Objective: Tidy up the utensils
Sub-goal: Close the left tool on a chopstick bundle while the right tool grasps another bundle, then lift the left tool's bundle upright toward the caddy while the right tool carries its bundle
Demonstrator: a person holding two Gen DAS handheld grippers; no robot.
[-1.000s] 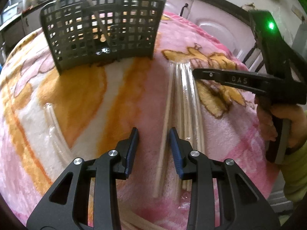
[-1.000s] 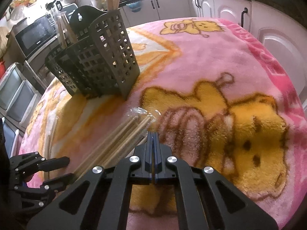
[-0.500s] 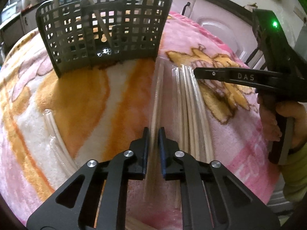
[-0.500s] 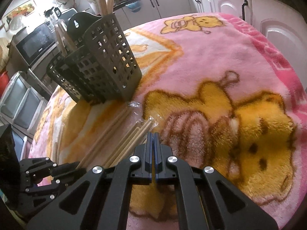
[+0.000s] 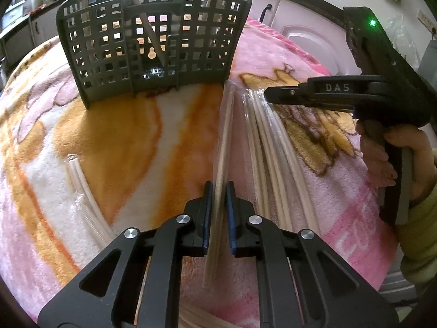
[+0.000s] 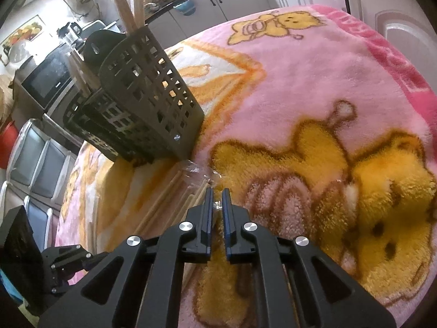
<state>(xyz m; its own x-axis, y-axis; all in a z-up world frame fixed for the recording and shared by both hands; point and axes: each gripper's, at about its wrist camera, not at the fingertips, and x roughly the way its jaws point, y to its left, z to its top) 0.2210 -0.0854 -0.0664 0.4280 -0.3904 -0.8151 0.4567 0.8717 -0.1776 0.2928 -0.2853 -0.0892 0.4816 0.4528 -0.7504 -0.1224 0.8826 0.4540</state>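
My left gripper (image 5: 218, 191) is shut on a wrapped pair of wooden chopsticks (image 5: 225, 131) and holds it off the blanket, its tip pointing at the grey utensil caddy (image 5: 153, 46). Several more wrapped chopsticks (image 5: 273, 147) lie on the blanket just to the right. My right gripper (image 6: 215, 194) has its jaws slightly apart and empty, resting at the far ends of those chopsticks (image 6: 169, 199); it also shows in the left wrist view (image 5: 269, 94). The caddy (image 6: 147, 101) holds upright chopsticks and straws.
Wrapped plastic straws (image 5: 82, 186) lie on the blanket at the left. The pink and orange blanket (image 6: 314, 87) covers a round table. White cabinets (image 6: 382, 5) stand behind the table. My left gripper shows at the lower left of the right wrist view (image 6: 68, 259).
My left gripper closed on one wrapped chopstick pair and lifted it away from the pile toward the caddy. My right gripper's jaws went from fully shut to slightly apart.
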